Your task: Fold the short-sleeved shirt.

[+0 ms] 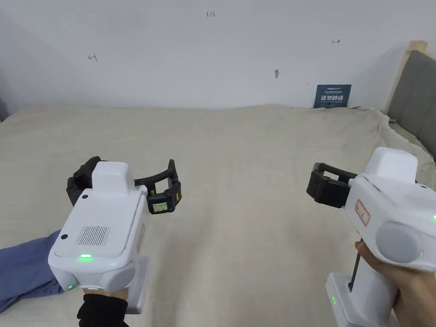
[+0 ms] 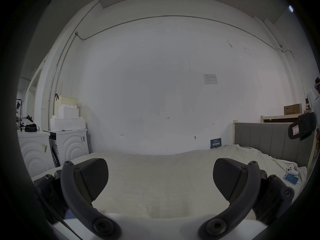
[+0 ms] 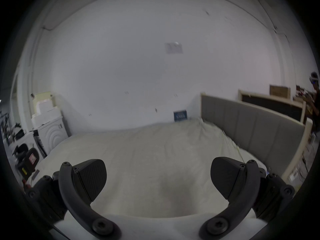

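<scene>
Cream-coloured sheet [image 1: 238, 170] is covering the whole bed, lying mostly smooth with shallow wrinkles and running back to the white wall [image 1: 191, 55]. Along the right edge the sheet is bunching into folds where it is meeting the grey padded headboard [image 1: 415, 93], and a small blue sign [image 1: 333, 96] is leaning at the wall just beside that corner.

The left gripper [image 1: 127, 187] is hovering over the near-left part of the bed, its jaws spread wide apart with nothing between them; in the left gripper view [image 2: 160, 179] only bare sheet is lying between the two pads. The right gripper [image 1: 325, 187] is hovering over the near-right part, well apart from the left one. In the right gripper view [image 3: 158, 178] its jaws are likewise standing released and empty above the sheet.

The short-sleeved shirt [image 1: 25, 268], a blue fabric, is lying crumpled at the near-left edge of the bed, just beside and partly behind the left gripper's white body; neither gripper is touching it. The broad middle of the bed between and beyond the two grippers is lying open.

In the left gripper view a phone [image 2: 291, 178] and a small white object [image 2: 291, 169] are resting on the sheet near the headboard, and white cabinets [image 2: 72, 146] are standing past the bed's left edge.
</scene>
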The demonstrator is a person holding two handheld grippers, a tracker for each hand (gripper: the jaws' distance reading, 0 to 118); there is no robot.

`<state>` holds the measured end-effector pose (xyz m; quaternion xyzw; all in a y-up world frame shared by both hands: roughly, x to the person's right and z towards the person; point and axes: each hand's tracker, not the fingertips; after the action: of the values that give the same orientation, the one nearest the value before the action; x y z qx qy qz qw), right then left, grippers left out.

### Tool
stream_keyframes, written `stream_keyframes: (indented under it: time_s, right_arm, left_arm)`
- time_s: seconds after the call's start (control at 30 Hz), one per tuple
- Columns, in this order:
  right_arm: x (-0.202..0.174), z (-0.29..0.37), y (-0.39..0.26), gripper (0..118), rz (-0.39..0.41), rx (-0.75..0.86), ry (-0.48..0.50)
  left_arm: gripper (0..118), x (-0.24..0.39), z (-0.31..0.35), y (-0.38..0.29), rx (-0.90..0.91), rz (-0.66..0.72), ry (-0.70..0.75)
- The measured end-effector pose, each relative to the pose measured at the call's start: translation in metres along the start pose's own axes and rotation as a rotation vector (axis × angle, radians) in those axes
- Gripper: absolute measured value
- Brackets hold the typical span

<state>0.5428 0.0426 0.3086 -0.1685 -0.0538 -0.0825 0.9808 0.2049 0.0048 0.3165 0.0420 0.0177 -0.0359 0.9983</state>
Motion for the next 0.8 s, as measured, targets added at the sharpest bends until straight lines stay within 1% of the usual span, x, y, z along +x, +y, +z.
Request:
stream_keyframes:
  time_s: [0.07, 0.13, 0.23, 0.33, 0.4, 0.47, 0.6, 0.73, 0.77, 0.8]
  right_arm:
    - [0.0, -0.005, 0.005, 117, -0.04, -0.103, -0.041]
    - [0.003, -0.012, 0.008, 117, -0.076, -0.196, -0.049]
    - [0.003, -0.014, 0.011, 117, -0.096, -0.252, -0.047]
    - [0.0, -0.011, 0.009, 117, -0.084, -0.237, -0.048]
    - [-0.001, -0.008, 0.008, 117, -0.066, -0.185, -0.023]
    - [-0.003, -0.007, 0.008, 117, -0.051, -0.197, -0.034]
    - [-0.003, -0.008, 0.008, 116, -0.05, -0.186, -0.004]
    - [-0.003, -0.009, 0.008, 116, -0.073, -0.195, 0.007]
    - [-0.004, -0.009, 0.008, 116, -0.07, -0.19, 0.009]
    - [-0.005, -0.008, 0.008, 116, -0.051, -0.179, 0.015]
  left_arm:
    - [118, -0.001, 0.001, 0.001, 0.003, 0.0, -0.001]
    - [118, -0.002, 0.002, 0.001, 0.006, 0.002, 0.001]
    - [118, -0.004, 0.002, 0.002, 0.008, 0.011, 0.004]
    - [118, -0.005, 0.001, 0.002, 0.007, 0.012, 0.006]
    - [118, -0.005, 0.001, 0.002, 0.007, 0.012, 0.007]
    - [118, -0.005, 0.001, 0.003, 0.008, 0.012, 0.008]
    - [118, -0.005, 0.001, 0.002, 0.008, 0.011, 0.006]
    - [118, -0.005, 0.001, 0.002, 0.007, 0.008, 0.004]
    - [118, -0.005, 0.001, 0.002, 0.007, 0.008, 0.004]
    - [118, -0.005, 0.002, 0.002, 0.007, 0.007, 0.004]
